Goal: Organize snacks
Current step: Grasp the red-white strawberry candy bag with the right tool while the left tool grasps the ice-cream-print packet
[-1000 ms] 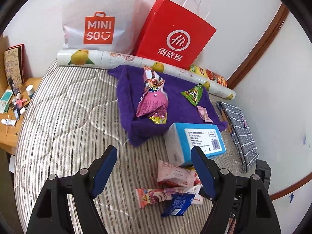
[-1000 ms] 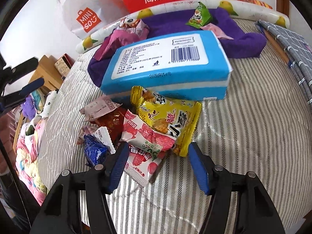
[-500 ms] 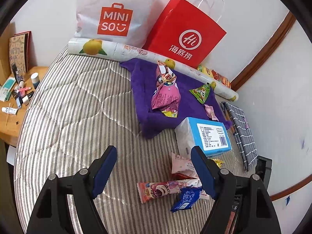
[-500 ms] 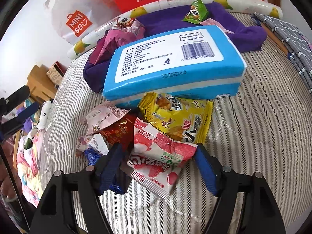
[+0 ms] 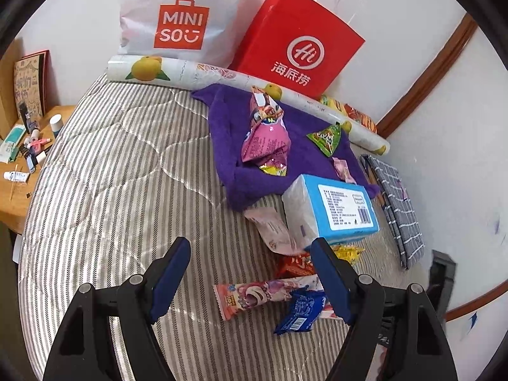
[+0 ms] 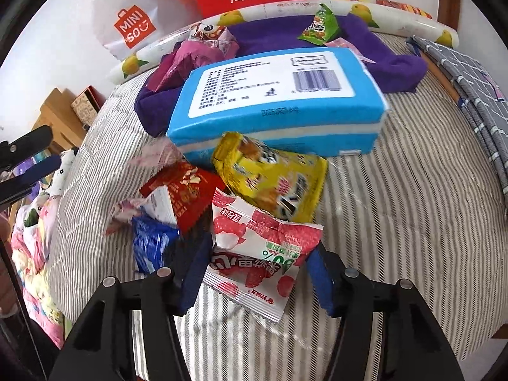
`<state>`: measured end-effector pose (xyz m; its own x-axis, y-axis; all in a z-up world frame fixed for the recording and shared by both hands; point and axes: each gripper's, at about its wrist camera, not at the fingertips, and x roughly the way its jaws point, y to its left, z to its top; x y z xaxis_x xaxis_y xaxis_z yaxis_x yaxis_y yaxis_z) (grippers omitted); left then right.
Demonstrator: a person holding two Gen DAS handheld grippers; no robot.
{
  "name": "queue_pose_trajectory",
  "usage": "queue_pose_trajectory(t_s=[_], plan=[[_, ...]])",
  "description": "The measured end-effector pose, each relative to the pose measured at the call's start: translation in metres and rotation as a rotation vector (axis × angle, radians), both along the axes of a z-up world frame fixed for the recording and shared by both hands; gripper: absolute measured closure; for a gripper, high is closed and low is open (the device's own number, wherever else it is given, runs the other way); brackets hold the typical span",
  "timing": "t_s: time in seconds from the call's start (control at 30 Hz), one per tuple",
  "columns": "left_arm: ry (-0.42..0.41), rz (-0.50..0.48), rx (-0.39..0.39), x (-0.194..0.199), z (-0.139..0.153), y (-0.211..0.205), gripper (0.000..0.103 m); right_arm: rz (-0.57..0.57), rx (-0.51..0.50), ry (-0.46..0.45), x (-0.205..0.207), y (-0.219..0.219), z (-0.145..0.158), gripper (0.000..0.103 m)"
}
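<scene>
On a striped bed point(image 6: 397, 222), the right hand-held gripper point(image 6: 257, 273), jaws just closing, straddles a red-and-white strawberry snack packet point(image 6: 257, 254) lying crosswise between its pads at the near edge of the snack pile, while the left hand-held gripper point(image 5: 250, 279) hangs wide open and empty, farther off.

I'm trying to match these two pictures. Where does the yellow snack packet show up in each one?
Left wrist view: only a corner of the yellow snack packet peeks out at lower right, just below the blue tissue pack.
Right wrist view: it lies in full at the centre, against the near edge of the blue tissue pack.
Shared landmark: the blue tissue pack with the barcode label.
</scene>
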<state>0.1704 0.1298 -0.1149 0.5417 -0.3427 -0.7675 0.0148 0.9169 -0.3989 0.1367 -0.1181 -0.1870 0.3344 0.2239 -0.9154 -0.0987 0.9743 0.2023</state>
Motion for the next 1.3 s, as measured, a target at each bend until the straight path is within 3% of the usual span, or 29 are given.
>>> queue_pose_trajectory(t_s=[0.23,0.47,0.7,0.87,1.13,1.3], plan=[[0.028,-0.025,0.052,-0.001,-0.016,-0.018,0.026,-0.021,-0.058,-0.049,-0.012,-0.04,0.011,0.044],[0.071,-0.076,0.051,0.011,-0.043,-0.041,0.026,-0.043,-0.08,-0.021,-0.003,-0.084,-0.004,0.044],[0.115,-0.122,0.046,0.019,-0.06,-0.055,0.028,0.016,-0.047,-0.009,0.022,-0.085,-0.01,0.043],[0.159,-0.135,-0.022,0.014,-0.072,-0.053,0.028,0.005,-0.053,-0.008,0.021,-0.086,-0.012,0.04],[0.149,-0.17,-0.01,-0.014,-0.072,-0.049,0.028,-0.022,-0.048,-0.027,0.006,-0.093,-0.011,0.039],[0.116,-0.197,0.044,-0.033,-0.072,-0.048,0.029,-0.027,-0.043,-0.034,-0.001,-0.094,-0.009,0.039]])
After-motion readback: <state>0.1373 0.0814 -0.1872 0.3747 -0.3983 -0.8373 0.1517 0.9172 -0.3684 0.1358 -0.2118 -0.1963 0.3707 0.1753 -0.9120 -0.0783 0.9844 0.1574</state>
